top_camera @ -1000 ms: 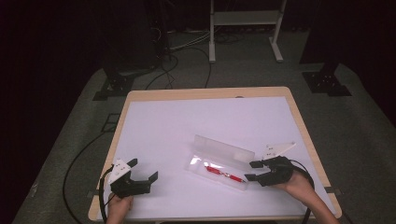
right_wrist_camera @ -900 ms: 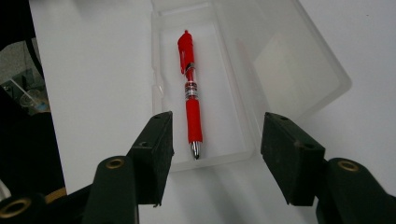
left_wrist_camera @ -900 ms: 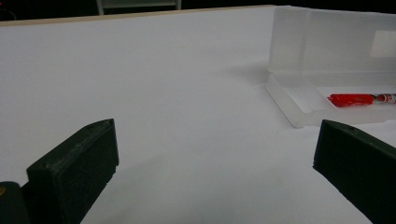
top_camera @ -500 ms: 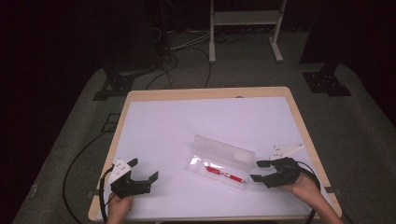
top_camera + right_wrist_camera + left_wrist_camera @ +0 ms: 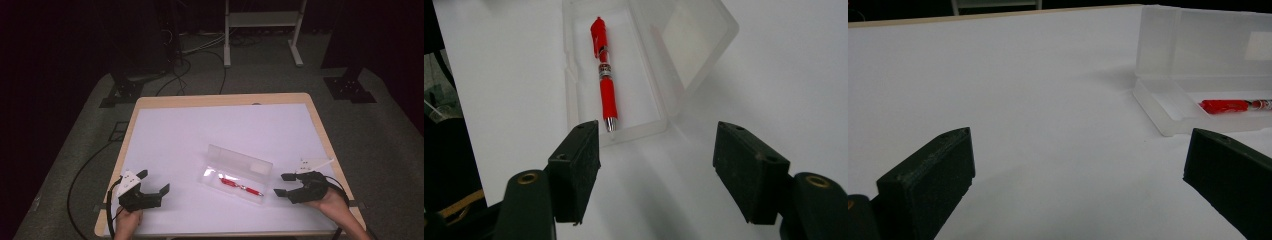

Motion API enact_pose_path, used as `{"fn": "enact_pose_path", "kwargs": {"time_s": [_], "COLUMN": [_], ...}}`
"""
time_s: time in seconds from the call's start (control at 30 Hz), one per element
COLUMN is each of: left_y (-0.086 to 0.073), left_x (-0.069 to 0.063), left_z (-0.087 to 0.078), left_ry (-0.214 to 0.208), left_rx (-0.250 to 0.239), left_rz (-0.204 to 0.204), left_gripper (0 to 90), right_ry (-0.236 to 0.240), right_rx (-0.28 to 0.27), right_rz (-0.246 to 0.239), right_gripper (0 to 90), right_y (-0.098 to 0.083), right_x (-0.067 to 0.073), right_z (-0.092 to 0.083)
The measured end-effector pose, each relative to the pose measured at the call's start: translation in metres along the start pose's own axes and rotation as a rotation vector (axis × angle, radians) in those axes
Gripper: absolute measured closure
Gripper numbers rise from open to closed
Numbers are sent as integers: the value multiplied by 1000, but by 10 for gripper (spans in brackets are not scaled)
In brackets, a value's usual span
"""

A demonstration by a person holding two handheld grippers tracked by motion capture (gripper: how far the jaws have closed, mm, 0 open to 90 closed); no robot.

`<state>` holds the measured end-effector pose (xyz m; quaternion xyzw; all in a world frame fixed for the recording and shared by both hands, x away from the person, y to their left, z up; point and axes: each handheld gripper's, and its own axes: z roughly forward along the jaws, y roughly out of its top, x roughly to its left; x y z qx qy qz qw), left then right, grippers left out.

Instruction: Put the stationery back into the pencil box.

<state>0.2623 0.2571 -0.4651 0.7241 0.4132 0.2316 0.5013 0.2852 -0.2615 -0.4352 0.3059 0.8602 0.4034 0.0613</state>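
A clear plastic pencil case (image 5: 239, 172) lies with its lid up near the table's front middle, and a red pen (image 5: 240, 186) rests in its tray. The same case (image 5: 651, 60) and pen (image 5: 603, 75) appear in the right gripper view, just beyond the jaws. My right gripper (image 5: 282, 185) sits to the right of the case, open, its jaws having just been widening with nothing between them. My left gripper (image 5: 152, 182) rests open at the front left, well apart from the case (image 5: 1198, 65); the pen (image 5: 1230, 105) lies in the tray there.
A white sheet covers the wooden table (image 5: 220, 100). Beyond the table stand black stand bases (image 5: 125, 92), cables on a grey floor and a white frame (image 5: 260, 30). A hand holds each gripper at the front edge.
My right gripper has drawn back to the right, away from the case, and its jaws have spread wider. The left gripper has stayed put.
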Motion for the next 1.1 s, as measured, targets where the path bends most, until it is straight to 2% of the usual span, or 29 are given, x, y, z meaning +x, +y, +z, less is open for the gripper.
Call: {"fn": "enact_pose_path", "kwargs": {"time_s": [0.4, 0.9, 1.1], "left_y": [0, 0, 0], "left_x": [0, -1, 0], "left_z": [0, 0, 0], "left_ry": [0, 6, 6], "left_rx": [1, 0, 1], "left_rz": [1, 1, 0], "left_gripper": [0, 0, 0], "right_ry": [-10, -44, -42], "right_rx": [-12, -32, -75], "right_rz": [37, 85, 121], "right_gripper": [338, 334, 331], "right_y": [-15, -39, -50], "right_x": [-4, -6, -6], "right_z": [-7, -22, -25]}}
